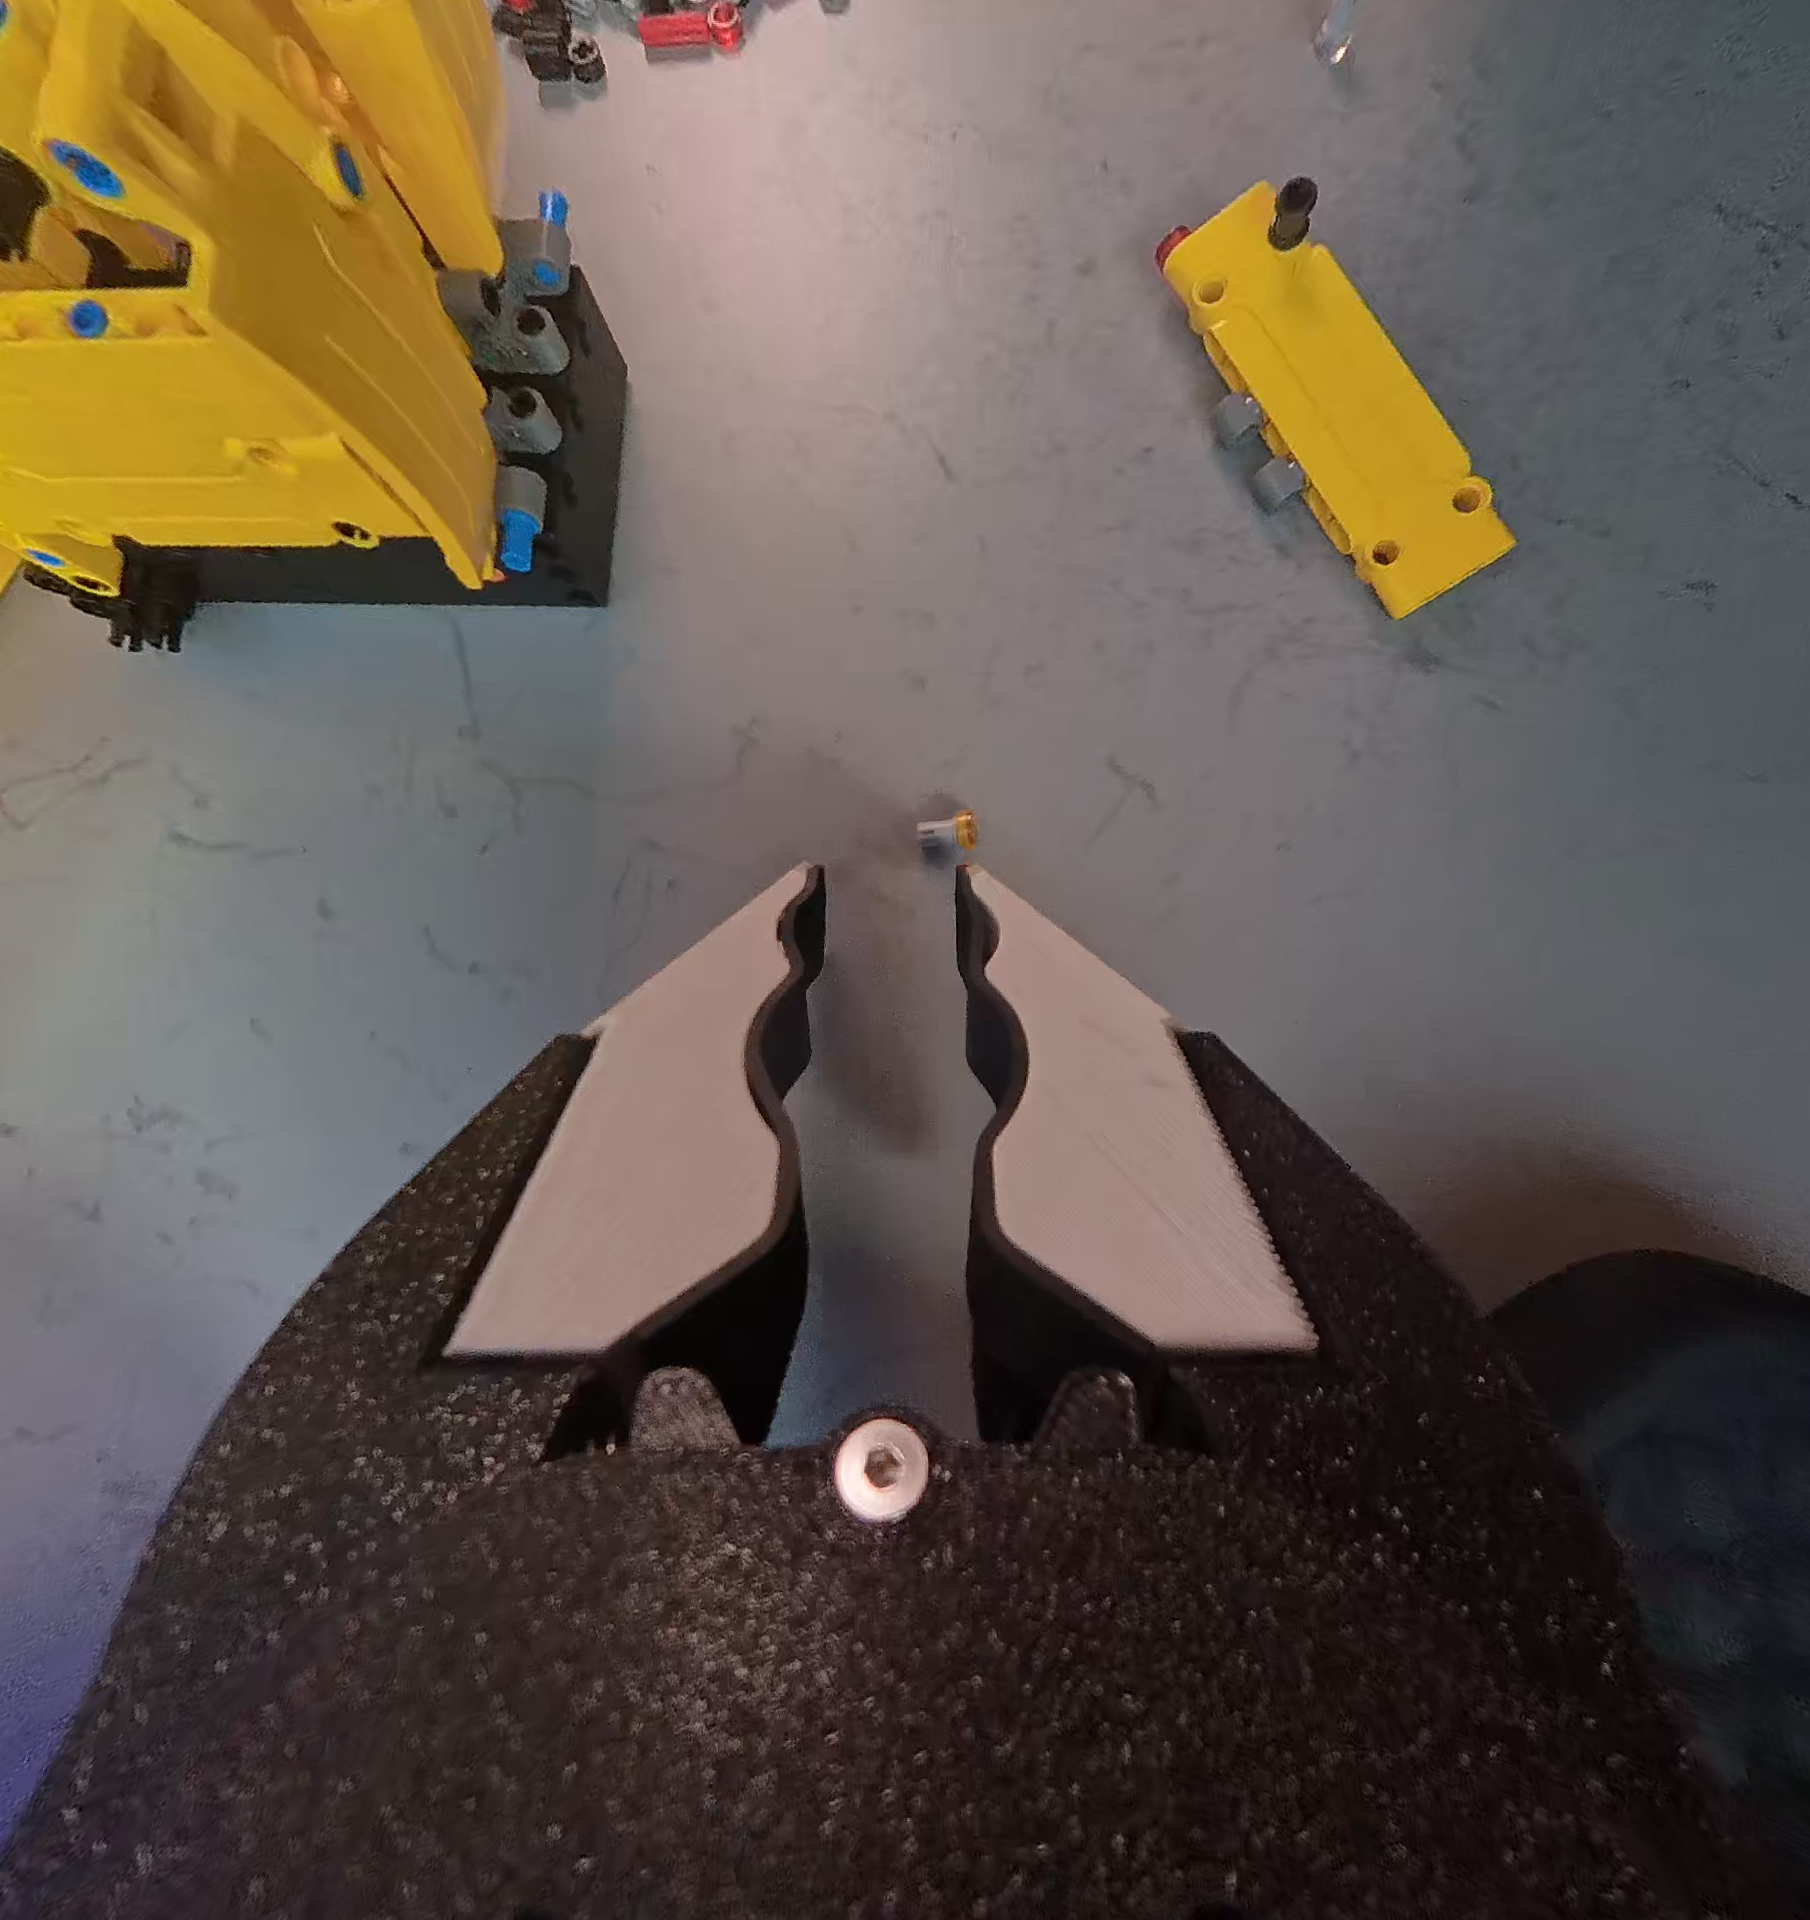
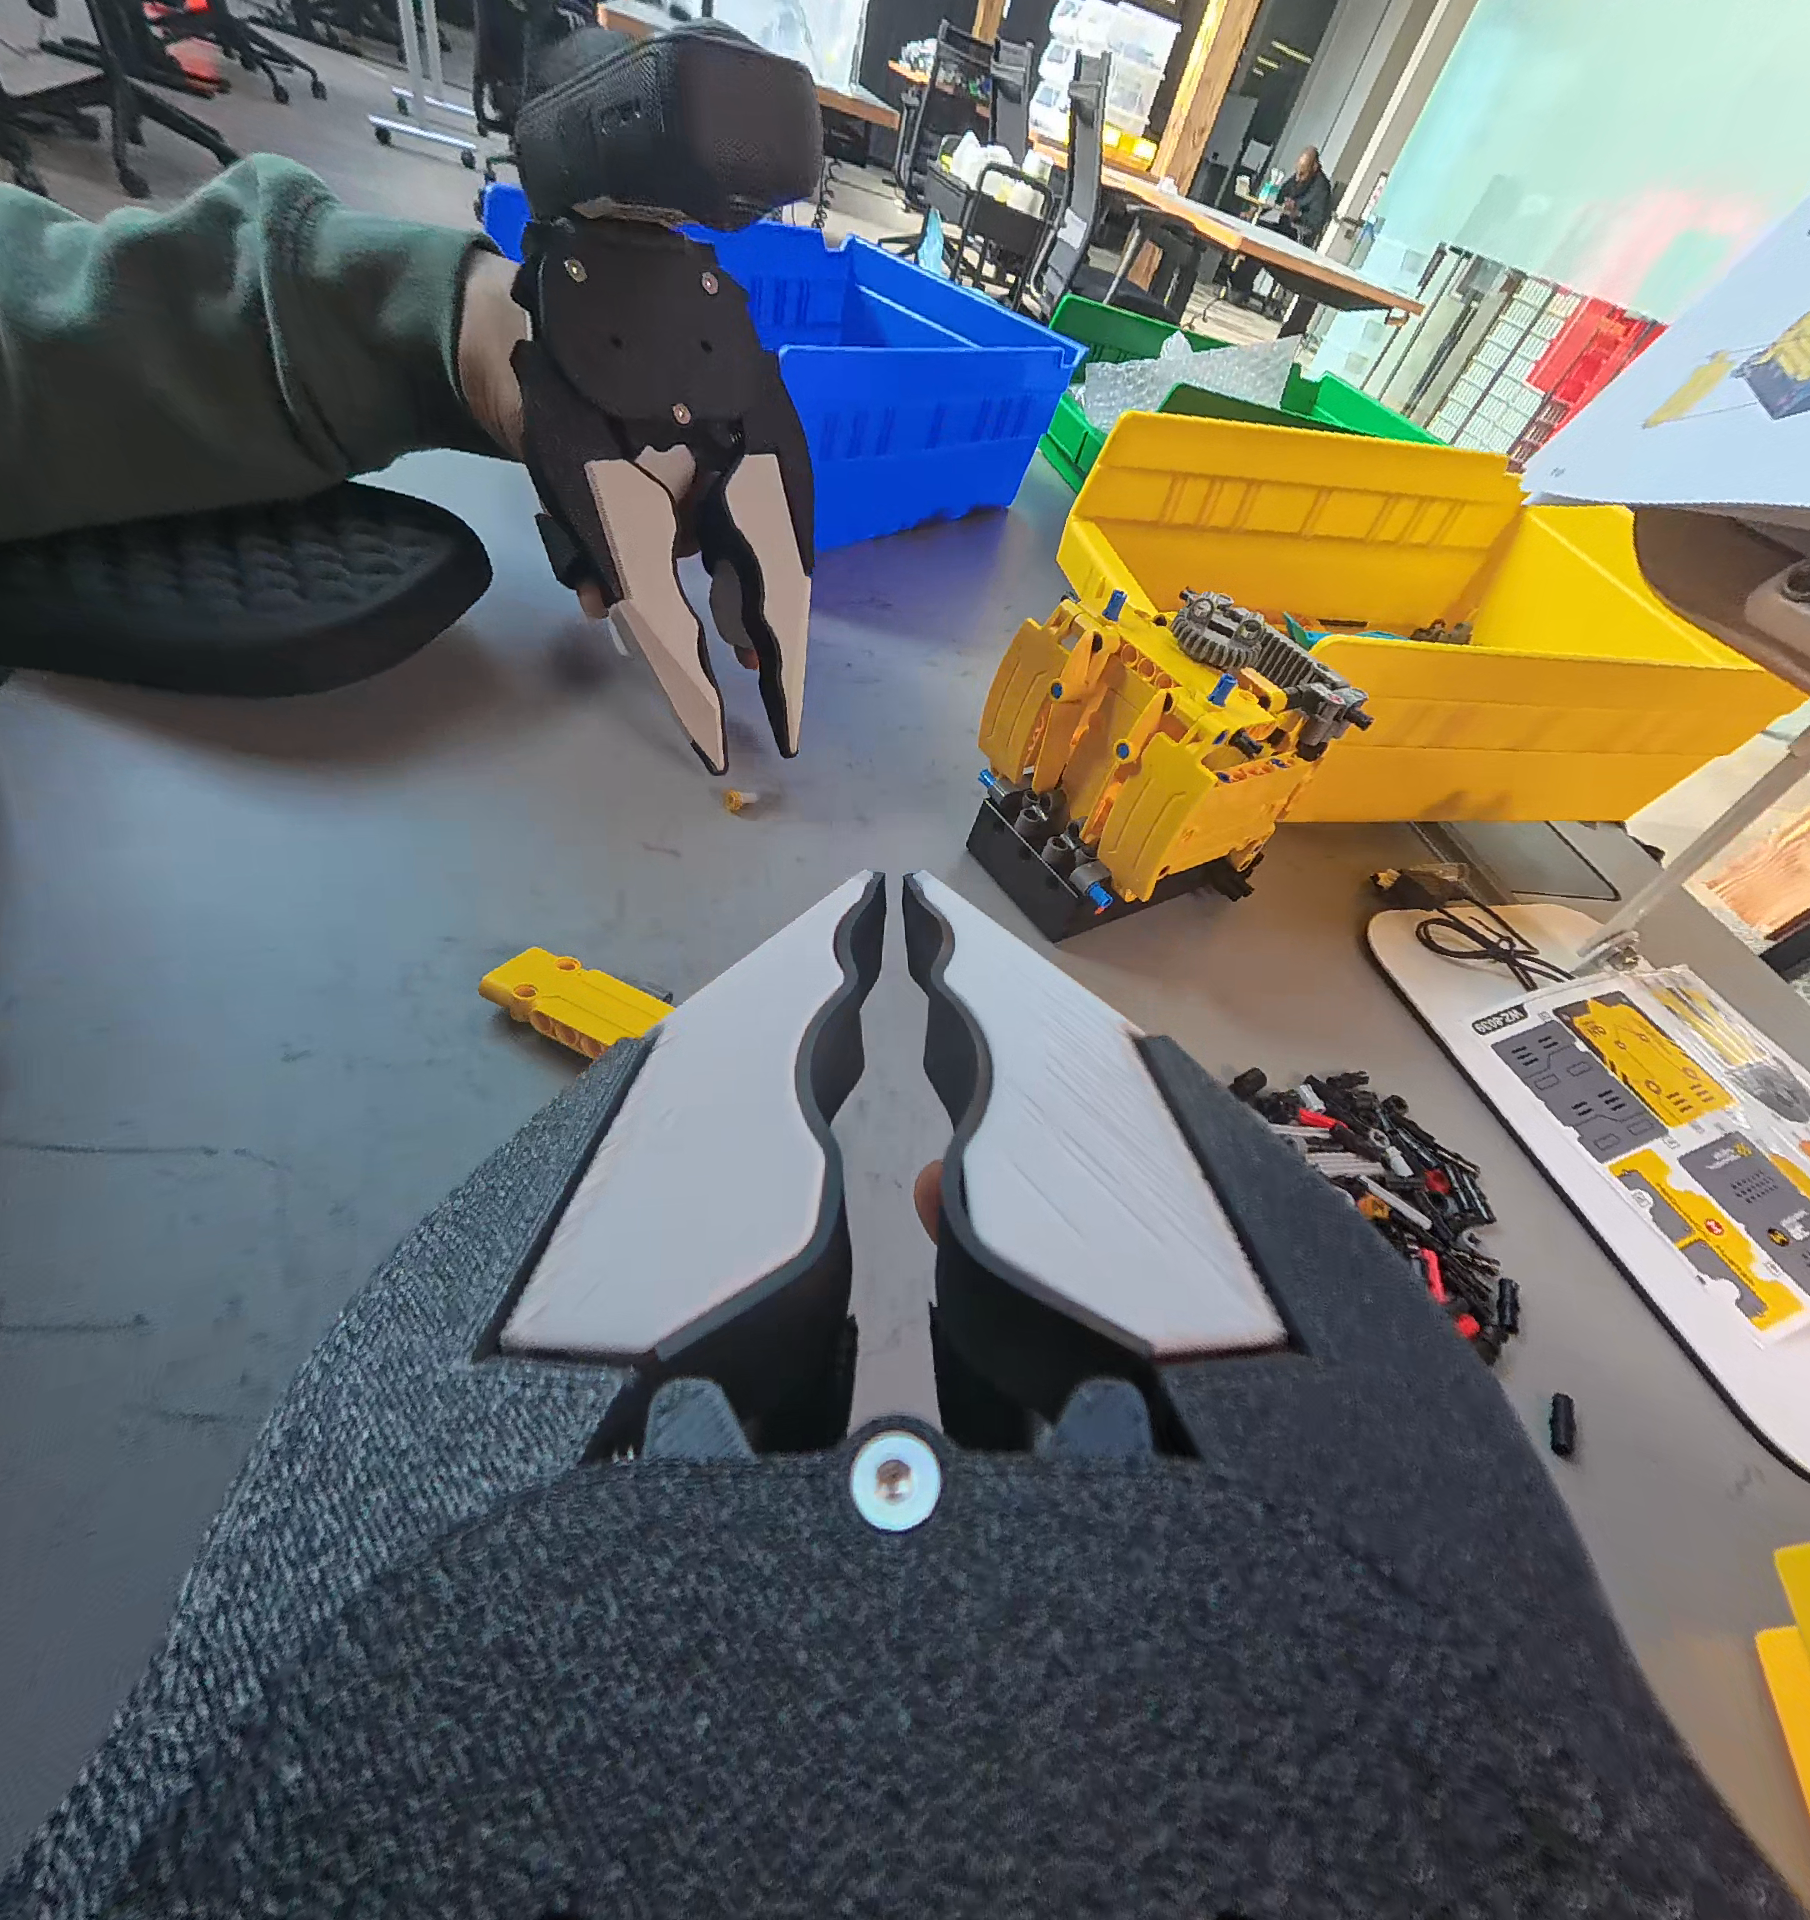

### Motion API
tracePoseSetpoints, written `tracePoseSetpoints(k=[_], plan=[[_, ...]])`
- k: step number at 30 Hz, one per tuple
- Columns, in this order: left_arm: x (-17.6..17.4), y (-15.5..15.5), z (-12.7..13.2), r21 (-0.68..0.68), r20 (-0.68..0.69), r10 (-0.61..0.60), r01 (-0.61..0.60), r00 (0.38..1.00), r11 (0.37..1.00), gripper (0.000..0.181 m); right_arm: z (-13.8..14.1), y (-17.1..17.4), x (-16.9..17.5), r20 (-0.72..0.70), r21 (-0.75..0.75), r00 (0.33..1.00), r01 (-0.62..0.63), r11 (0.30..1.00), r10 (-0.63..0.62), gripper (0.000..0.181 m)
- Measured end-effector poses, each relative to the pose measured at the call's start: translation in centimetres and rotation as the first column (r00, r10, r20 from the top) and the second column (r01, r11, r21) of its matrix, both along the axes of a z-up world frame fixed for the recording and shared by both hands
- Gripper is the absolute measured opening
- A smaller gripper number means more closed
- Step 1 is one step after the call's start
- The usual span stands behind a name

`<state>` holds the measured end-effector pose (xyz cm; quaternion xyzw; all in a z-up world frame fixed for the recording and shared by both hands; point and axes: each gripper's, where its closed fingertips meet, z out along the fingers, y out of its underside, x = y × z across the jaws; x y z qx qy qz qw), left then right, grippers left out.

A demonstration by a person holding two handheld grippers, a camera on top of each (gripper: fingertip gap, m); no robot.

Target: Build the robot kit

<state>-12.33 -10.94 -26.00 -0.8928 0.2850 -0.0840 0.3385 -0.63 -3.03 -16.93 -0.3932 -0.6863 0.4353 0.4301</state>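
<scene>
A tiny yellow and grey peg (image 1: 949,834) lies on the grey table, just past my left gripper (image 1: 890,878), nearest its right fingertip. The left gripper is open and empty, hovering just above the table. In the right wrist view the same gripper (image 2: 759,758) points down over the peg (image 2: 741,799). My right gripper (image 2: 894,881) is almost closed and holds nothing; it sits above the table. A yellow flat panel piece (image 1: 1337,400) lies to the far right; it also shows in the right wrist view (image 2: 574,1000). A yellow brick-built model on a black base (image 1: 246,343) stands at the far left; the right wrist view (image 2: 1140,758) shows it too.
A yellow bin (image 2: 1400,623), a blue bin (image 2: 911,416) and green bins (image 2: 1327,400) stand at the back of the table. A pile of small black and red pegs (image 2: 1389,1184) and a sheet of stickers (image 2: 1690,1132) lie to the right. A green sleeve (image 2: 153,343) holds the left gripper. There is about 15 centimetres between the tips of the two grippers.
</scene>
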Motion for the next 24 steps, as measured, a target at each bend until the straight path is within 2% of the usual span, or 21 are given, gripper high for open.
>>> tracePoseSetpoints(k=[5, 10, 18, 21, 24], plan=[[0.4, 0.9, -0.4, 0.023, -0.054, -0.068, 0.069, 0.996, 0.997, 0.024, -0.6, 0.3, 0.3, 0.018, -0.003, 1.0, 0.0, 1.0, 0.0, 0.003], [1.3, 1.1, -0.7, -0.034, -0.013, -0.15, 0.149, 0.989, 0.988, 0.015, -1.0, 0.3, 0.5, 0.034, 0.004, 0.999, -0.006, 1.0, 0.006, 0.004], [2.0, 1.2, -0.6, -0.037, 0.007, -0.157, 0.157, 0.988, 0.987, 0.003, -1.6, 0.2, 0.6, 0.052, -0.018, 0.999, -0.013, 1.0, 0.013, 0.004], [5.2, 2.3, 2.5, 0.118, 0.155, -0.205, 0.188, 0.966, 0.975, 0.003, -0.8, -0.8, 0.7, 0.022, -0.078, 0.998, -0.051, 0.996, 0.053, 0.009], [9.4, 2.6, 6.0, 0.259, 0.267, -0.314, 0.245, 0.911, 0.934, 0.003, 0.3, -3.0, 1.1, -0.028, -0.108, 0.989, -0.148, 0.983, 0.146, 0.015]])
